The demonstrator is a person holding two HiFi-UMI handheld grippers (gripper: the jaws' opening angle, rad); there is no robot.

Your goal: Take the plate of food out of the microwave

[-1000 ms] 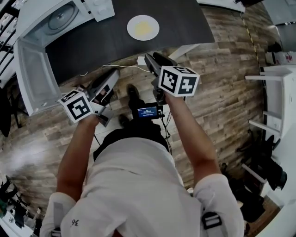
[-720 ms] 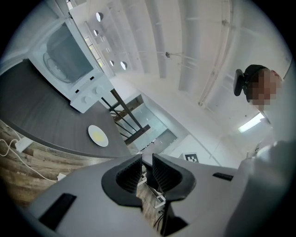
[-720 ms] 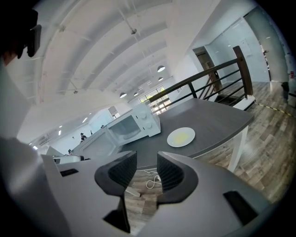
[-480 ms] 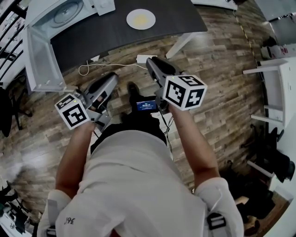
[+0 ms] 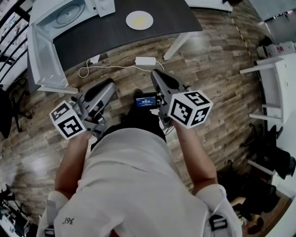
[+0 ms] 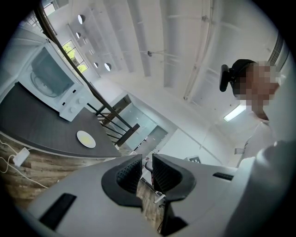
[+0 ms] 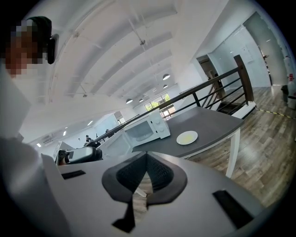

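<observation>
The white plate of yellow food (image 5: 139,20) sits on the dark table (image 5: 171,14), to the right of the white microwave (image 5: 64,14), whose door (image 5: 44,55) hangs open. The plate (image 6: 86,139) also shows in the left gripper view and the plate (image 7: 187,137) in the right gripper view, far off. Both grippers hang over the wooden floor, close to the person's body and well short of the table. My left gripper (image 5: 110,84) (image 6: 147,159) has a narrow gap between its pads and holds nothing. My right gripper (image 5: 156,74) (image 7: 146,155) has just been closing and is shut, empty.
A white power adapter (image 5: 146,60) with its cable lies on the floor below the table edge. A white table leg (image 5: 178,42) slants down nearby. White shelving (image 5: 277,92) stands at the right. A small lit screen (image 5: 146,101) sits at the person's waist.
Both grippers have drawn back from the table toward the person's body. The table, plate and microwave now sit farther off at the top of the head view.
</observation>
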